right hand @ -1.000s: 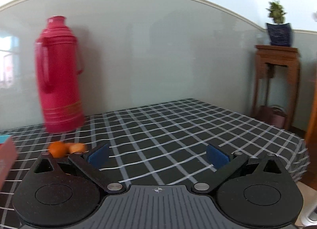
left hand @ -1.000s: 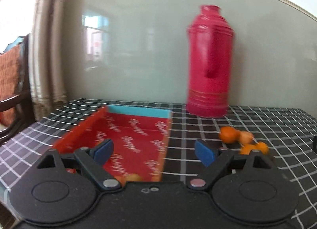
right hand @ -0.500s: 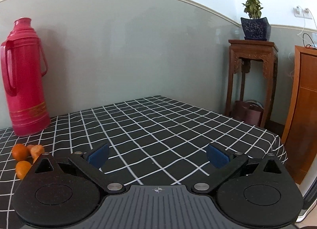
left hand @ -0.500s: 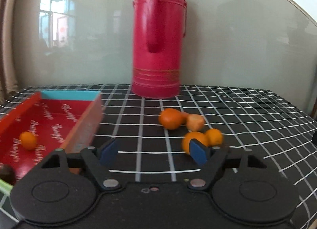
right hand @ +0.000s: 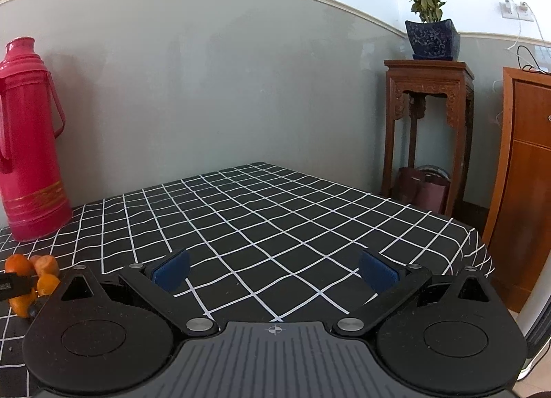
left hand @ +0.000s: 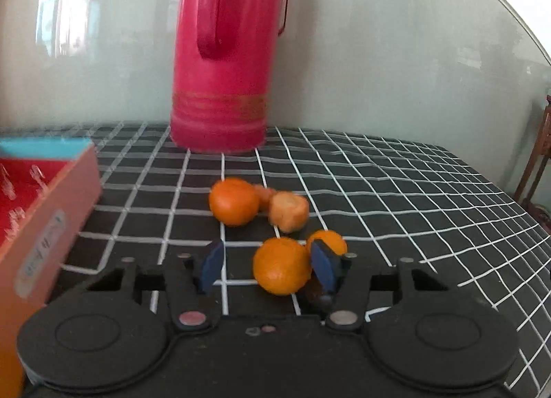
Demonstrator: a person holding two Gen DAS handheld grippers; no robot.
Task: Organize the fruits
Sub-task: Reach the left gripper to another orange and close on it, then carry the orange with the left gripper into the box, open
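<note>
Several small oranges lie on the black checked tablecloth [left hand: 396, 191]. The nearest orange [left hand: 281, 265] sits between the blue pads of my left gripper [left hand: 267, 265], close to the right pad, with a gap on its left; the gripper is open. Another orange [left hand: 329, 239] lies just behind the right pad. A bigger orange [left hand: 233, 201] and a paler one [left hand: 288, 210] lie farther back. The red box [left hand: 41, 198] stands at the left. My right gripper [right hand: 273, 270] is open and empty over bare cloth; the oranges [right hand: 20, 265] show at its far left.
A tall red thermos [left hand: 229, 53] stands behind the oranges against the grey-green wall. In the right wrist view, a wooden stand [right hand: 427, 129] with a potted plant [right hand: 430, 33] and a wooden cabinet [right hand: 523, 191] stand beyond the table's right edge.
My left gripper has swung right from the red box to the oranges and moved in, so the nearest orange now lies between its pads. The right gripper has turned slightly right.
</note>
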